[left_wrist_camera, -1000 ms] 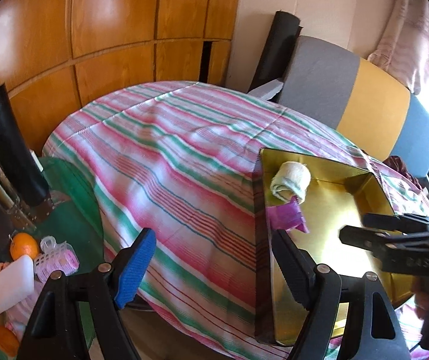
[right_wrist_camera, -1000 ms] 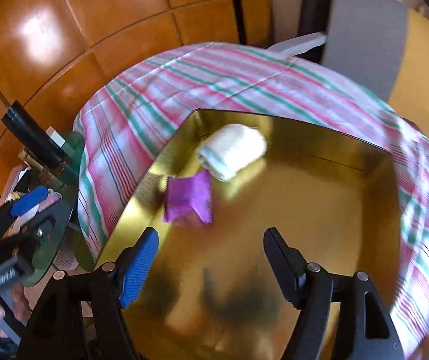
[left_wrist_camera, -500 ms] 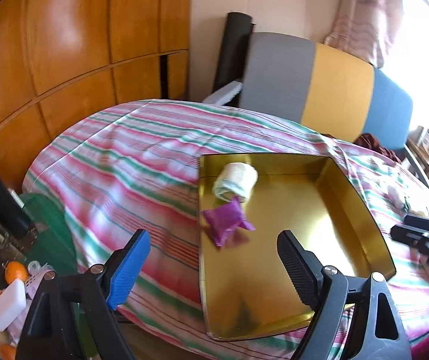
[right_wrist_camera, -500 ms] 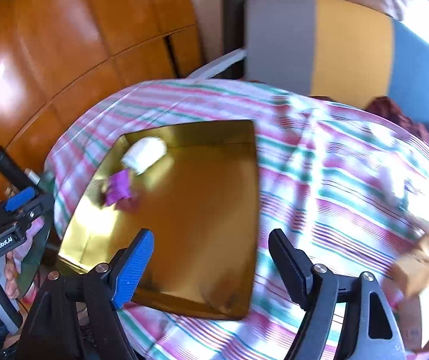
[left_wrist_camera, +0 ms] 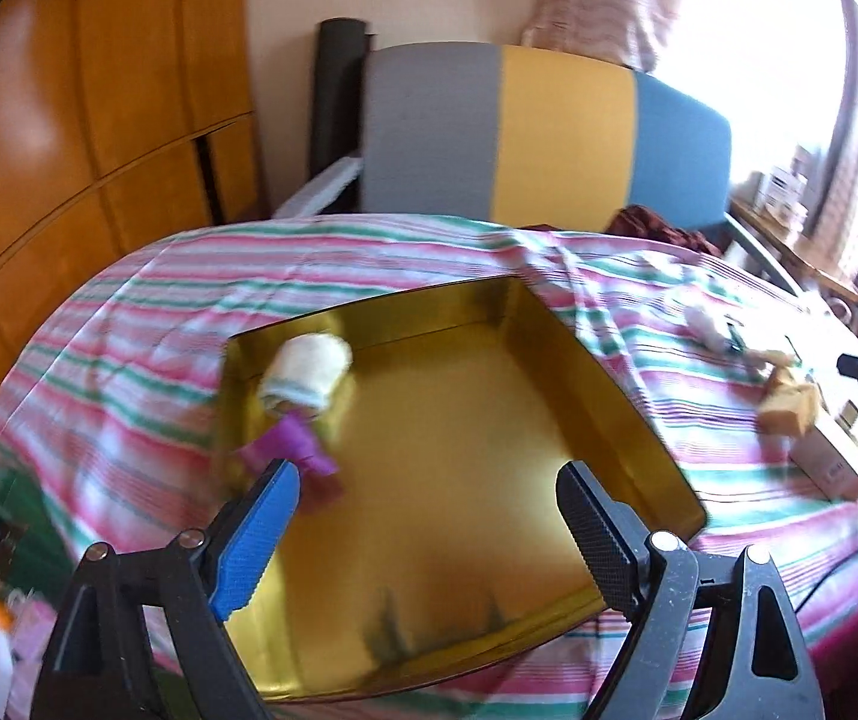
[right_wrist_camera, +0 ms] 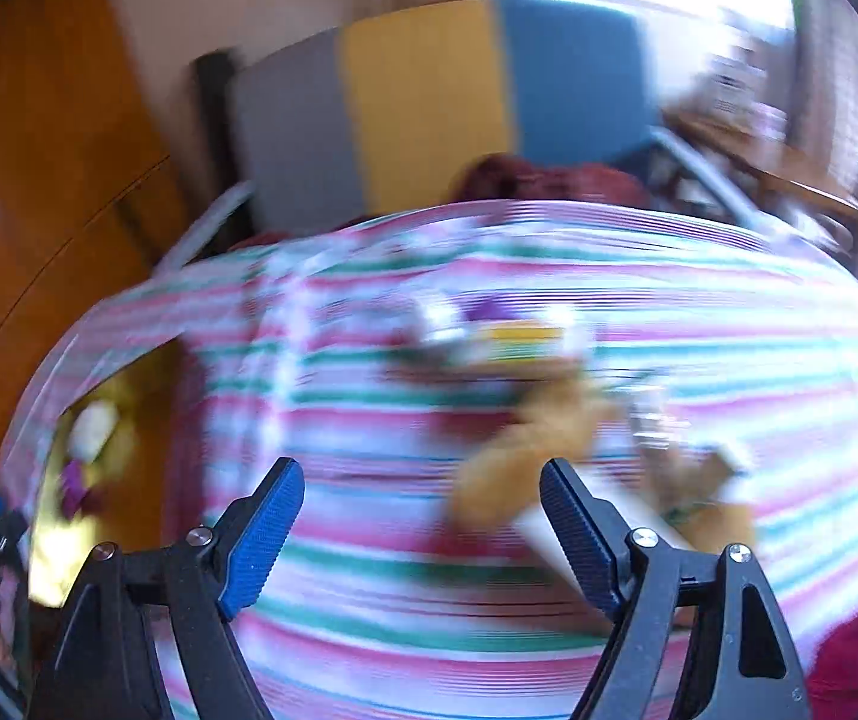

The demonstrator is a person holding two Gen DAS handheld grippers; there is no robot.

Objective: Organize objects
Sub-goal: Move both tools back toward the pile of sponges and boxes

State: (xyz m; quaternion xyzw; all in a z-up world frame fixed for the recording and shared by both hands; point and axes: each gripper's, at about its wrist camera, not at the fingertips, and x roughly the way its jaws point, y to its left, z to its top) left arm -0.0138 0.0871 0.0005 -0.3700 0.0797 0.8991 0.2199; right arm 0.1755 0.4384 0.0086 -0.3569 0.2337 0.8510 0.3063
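The left gripper (left_wrist_camera: 426, 495) stands spread wide with nothing between its jaws, poised over the near part of the gold tray (left_wrist_camera: 621, 396); just beyond its blue finger lies a purple wrapper (left_wrist_camera: 294, 447), and past that, touching it, a rolled white cloth (left_wrist_camera: 309, 375) in the tray's far left corner, its long axis running from near left to far right, its open end turned toward the gripper; the tray sits on a striped cloth (left_wrist_camera: 147, 348). To the right, well apart from the tray, lie a tan block (left_wrist_camera: 789, 411) and a pale box (left_wrist_camera: 831, 459); its print is too blurred to read. The right gripper (right_wrist_camera: 423, 495) is likewise spread and empty above the striped cloth; blurred tan things (right_wrist_camera: 507, 480) lie just beyond and between its fingers; the tray shows at far left.
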